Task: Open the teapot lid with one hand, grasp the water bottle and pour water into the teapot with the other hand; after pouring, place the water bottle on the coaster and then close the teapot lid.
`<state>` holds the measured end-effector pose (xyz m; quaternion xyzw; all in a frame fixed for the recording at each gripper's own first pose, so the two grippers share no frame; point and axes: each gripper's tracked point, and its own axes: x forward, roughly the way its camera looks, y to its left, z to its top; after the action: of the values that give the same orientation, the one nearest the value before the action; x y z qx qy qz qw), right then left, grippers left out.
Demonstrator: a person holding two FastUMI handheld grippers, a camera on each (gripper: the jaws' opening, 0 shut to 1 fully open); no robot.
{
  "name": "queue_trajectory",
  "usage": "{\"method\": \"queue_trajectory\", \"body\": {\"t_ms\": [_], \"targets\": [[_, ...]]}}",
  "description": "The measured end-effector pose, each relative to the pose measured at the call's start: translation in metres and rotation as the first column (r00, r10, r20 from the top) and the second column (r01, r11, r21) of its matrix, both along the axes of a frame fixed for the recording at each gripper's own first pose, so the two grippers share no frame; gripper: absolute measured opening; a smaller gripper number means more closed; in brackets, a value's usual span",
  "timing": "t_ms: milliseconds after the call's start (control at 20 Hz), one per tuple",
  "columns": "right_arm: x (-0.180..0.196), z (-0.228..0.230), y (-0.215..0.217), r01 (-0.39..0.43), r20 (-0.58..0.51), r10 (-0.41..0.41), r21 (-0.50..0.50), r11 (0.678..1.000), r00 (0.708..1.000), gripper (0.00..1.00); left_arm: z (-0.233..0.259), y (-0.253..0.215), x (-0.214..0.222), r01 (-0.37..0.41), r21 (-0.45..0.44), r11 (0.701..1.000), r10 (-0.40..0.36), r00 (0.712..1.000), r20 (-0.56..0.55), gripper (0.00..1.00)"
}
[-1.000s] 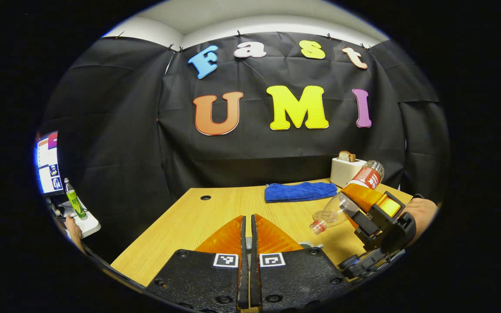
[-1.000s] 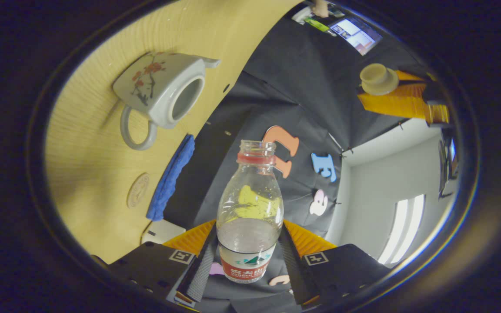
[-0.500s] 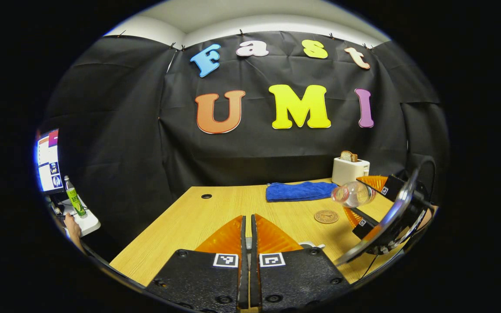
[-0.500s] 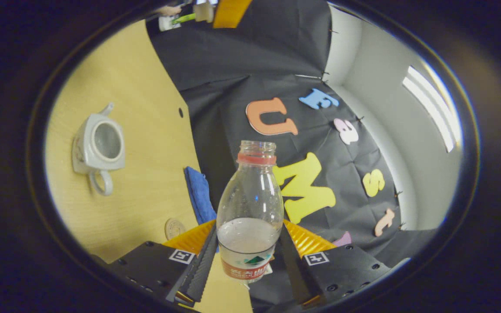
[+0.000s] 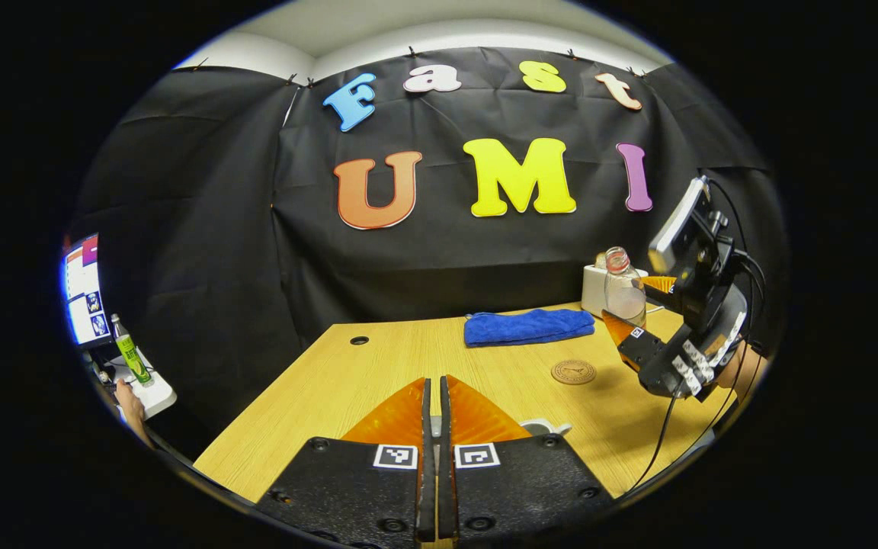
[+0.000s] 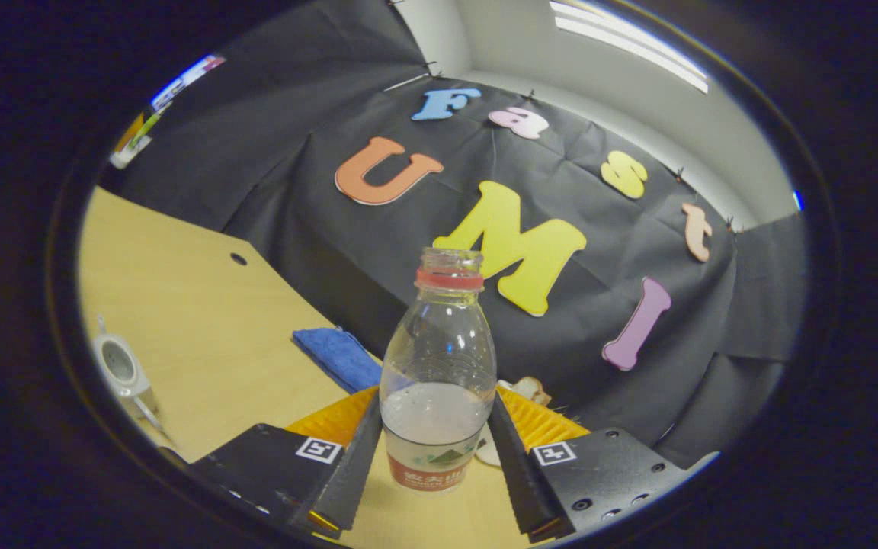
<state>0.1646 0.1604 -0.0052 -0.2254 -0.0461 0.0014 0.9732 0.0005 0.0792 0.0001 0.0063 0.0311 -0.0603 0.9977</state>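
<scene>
Left gripper view, far left: we see a monitor (image 5: 82, 290), a green bottle (image 5: 128, 352) and a person's hand (image 5: 128, 400) on a side desk beyond the worktop (image 5: 378, 366). Bottom centre, the left hand-held gripper (image 5: 432, 404) has its fingers nearly together, only a thin slit between them; something small sits in that slit but we cannot tell what it is. Just right of its fingers a white bit of the teapot (image 5: 542, 427) peeks out on the worktop. Further back lies a blue towel (image 5: 528, 326), then the round coaster (image 5: 573, 371), bare, near the right edge. Behind it stands a white toaster (image 5: 595, 286). At far right the right hand-held gripper (image 5: 629, 305) holds the water bottle (image 5: 622, 293) upright in the air, above the worktop and a little right of the coaster, not touching it.

Right gripper view, left: the teapot (image 6: 120, 367) sits on the worktop (image 6: 203, 335), top opening uncovered, lid off. The blue towel (image 6: 338, 357) lies near centre. The right hand-held gripper (image 6: 433, 438) clamps the water bottle (image 6: 437, 381), both fingers (image 6: 351, 465) pressing its lower body at the label; bottle uncapped, partly filled with water, upright.
</scene>
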Motion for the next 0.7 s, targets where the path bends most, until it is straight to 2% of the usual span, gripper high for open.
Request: {"method": "queue_trajectory", "body": {"t_ms": [100, 150, 300, 500, 700], "targets": [[0.011, -0.004, 0.005, -0.046, -0.056, 0.055, 0.151, 0.987, 0.997, 0.79, -0.004, -0.002, 0.001, -0.005, 0.015, 1.000, 0.005, 1.000, -0.009, 0.04], [0.019, -0.008, 0.003, -0.053, -0.079, 0.073, 0.226, 0.973, 0.994, 0.76, -0.004, -0.003, 0.002, -0.006, 0.023, 1.000, 0.007, 1.000, -0.009, 0.04], [0.044, -0.023, 0.005, -0.045, -0.141, 0.106, 0.380, 0.924, 0.984, 0.78, -0.008, -0.004, 0.006, -0.009, 0.051, 0.999, 0.010, 1.000, -0.014, 0.04], [0.074, -0.042, 0.010, -0.024, -0.180, 0.114, 0.440, 0.898, 0.977, 0.76, -0.009, -0.004, 0.007, -0.011, 0.058, 0.998, 0.012, 1.000, -0.019, 0.04], [0.085, -0.047, 0.015, -0.019, -0.188, 0.106, 0.413, 0.910, 0.976, 0.77, -0.010, 0.000, 0.009, -0.016, 0.052, 0.999, 0.018, 1.000, -0.024, 0.04]]}}
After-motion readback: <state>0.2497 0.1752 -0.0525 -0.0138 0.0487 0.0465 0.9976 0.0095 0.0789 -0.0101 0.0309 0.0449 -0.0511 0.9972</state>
